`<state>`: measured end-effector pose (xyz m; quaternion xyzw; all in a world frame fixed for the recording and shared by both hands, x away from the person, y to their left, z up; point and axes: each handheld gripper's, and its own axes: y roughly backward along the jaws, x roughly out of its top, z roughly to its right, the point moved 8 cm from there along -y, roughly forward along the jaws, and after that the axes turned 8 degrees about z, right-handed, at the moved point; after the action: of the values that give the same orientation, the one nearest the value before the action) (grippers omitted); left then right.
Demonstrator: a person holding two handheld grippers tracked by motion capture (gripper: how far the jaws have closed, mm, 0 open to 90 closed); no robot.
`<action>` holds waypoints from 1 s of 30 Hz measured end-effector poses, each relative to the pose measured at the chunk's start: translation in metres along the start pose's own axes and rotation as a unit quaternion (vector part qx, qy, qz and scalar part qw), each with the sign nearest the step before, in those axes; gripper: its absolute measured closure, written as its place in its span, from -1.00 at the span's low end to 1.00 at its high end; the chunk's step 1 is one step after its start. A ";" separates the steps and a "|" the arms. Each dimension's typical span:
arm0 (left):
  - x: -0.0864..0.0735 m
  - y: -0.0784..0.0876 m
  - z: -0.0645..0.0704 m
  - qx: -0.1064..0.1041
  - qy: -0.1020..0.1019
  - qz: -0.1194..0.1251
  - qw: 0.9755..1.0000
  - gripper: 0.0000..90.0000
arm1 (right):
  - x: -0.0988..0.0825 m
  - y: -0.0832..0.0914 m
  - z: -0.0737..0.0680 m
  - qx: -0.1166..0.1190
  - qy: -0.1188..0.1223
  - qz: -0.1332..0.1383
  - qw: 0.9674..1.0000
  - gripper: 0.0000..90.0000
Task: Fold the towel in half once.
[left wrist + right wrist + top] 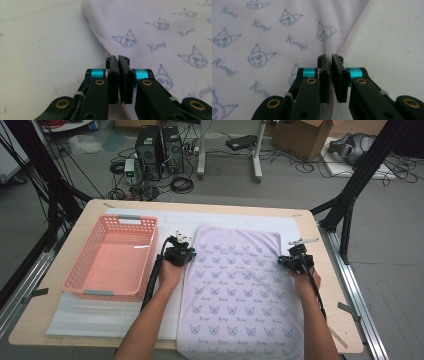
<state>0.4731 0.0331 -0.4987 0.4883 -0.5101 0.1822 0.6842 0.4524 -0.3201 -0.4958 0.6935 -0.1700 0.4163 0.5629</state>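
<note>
A pale lilac towel [240,280] printed with small cat faces lies flat on the table, its near end hanging over the front edge. My left gripper [184,251] sits at the towel's left hem, near the far corner. In the left gripper view its jaws [118,58] are pressed together on the stitched hem of the towel [162,25]. At the right hem sits my right gripper [295,257], also near the far corner. In the right gripper view that gripper [329,57] pinches the edge of the towel [262,37], which runs up between its jaws.
A pink plastic basket [80,270] with nothing in it stands to the left of the towel. Both rest on a white mat [100,315] over the wooden table [30,330]. Black frame posts rise at the table's far corners, and cables and computer cases lie on the floor beyond.
</note>
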 end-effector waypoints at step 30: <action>0.084 0.031 -0.036 0.025 0.081 0.093 0.992 0.96 | 0.079 0.037 0.013 -0.016 -0.014 0.132 0.991 0.92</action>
<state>0.5034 0.0570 -0.4109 0.4397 -0.4915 0.2967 0.6907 0.4784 -0.3250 -0.4122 0.6620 -0.2744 0.4741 0.5117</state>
